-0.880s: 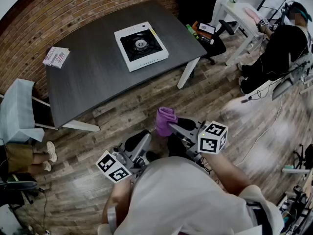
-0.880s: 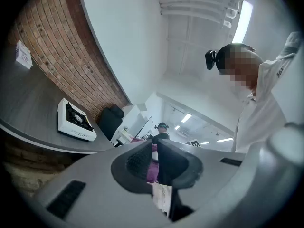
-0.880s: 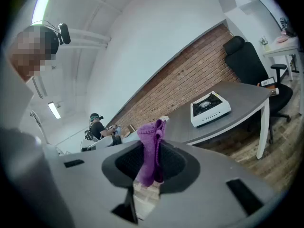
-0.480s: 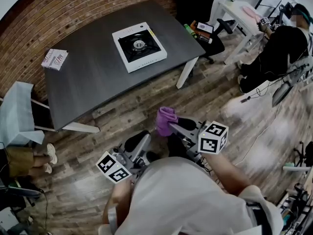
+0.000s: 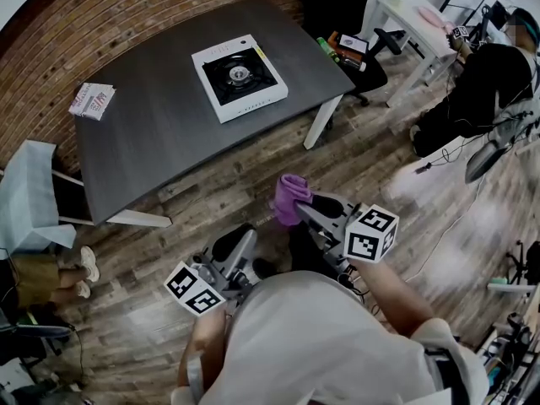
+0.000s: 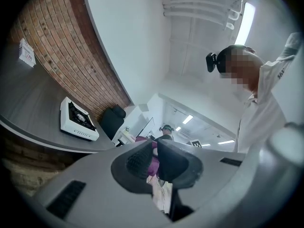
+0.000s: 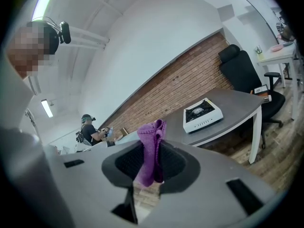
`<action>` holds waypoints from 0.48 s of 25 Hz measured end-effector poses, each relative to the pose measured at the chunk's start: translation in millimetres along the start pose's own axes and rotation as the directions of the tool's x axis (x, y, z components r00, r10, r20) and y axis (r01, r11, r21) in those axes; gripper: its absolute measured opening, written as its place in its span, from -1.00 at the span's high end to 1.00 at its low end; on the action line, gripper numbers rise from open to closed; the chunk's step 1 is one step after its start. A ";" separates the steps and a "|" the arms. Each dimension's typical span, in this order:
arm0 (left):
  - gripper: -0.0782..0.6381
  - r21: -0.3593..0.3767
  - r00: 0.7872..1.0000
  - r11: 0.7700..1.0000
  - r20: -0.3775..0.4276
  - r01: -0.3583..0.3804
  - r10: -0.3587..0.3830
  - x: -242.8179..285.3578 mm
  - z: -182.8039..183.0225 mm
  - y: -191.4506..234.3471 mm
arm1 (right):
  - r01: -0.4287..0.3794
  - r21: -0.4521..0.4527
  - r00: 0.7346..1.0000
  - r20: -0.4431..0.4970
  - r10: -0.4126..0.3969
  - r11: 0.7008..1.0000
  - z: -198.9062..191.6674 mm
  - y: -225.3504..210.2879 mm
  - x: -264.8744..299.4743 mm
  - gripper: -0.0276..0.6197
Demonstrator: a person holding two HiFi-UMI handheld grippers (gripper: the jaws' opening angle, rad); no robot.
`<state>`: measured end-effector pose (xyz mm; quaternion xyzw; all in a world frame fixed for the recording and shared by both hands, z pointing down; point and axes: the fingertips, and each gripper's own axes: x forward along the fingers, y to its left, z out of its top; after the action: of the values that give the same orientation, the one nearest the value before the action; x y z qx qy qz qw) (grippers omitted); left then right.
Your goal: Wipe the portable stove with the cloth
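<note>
The white portable stove [image 5: 240,76] with its black burner sits on the dark grey table [image 5: 169,133], far ahead of both grippers; it also shows in the left gripper view [image 6: 78,122] and the right gripper view [image 7: 202,114]. My right gripper [image 5: 297,206] is shut on a purple cloth [image 5: 289,197], held over the wooden floor. The bunched cloth [image 7: 152,151] sticks up between that gripper's [image 7: 151,163] pads. My left gripper [image 5: 229,245] hangs low beside it, its jaws together and holding nothing [image 6: 153,151].
A small printed packet [image 5: 93,99] lies at the table's far left. A black office chair [image 5: 337,7] and a white side table [image 5: 413,19] stand behind the table. A seated person [image 5: 481,83] is at the right, and a white chair [image 5: 29,192] at the left.
My right gripper has risen a little toward the table with the cloth in it. The left gripper has barely moved.
</note>
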<state>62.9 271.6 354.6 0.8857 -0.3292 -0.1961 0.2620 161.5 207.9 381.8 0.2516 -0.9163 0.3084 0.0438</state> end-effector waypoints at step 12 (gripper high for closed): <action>0.67 0.010 0.998 0.998 0.017 -0.055 0.055 22.1 9.1 20.8 | 0.007 -0.090 1.000 0.004 -0.007 0.996 46.6 -36.7 7.0 0.64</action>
<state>63.8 240.0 355.9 0.8760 -0.3567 -0.1946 0.2597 176.8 152.4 365.8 0.2531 -0.9285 0.2661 0.0544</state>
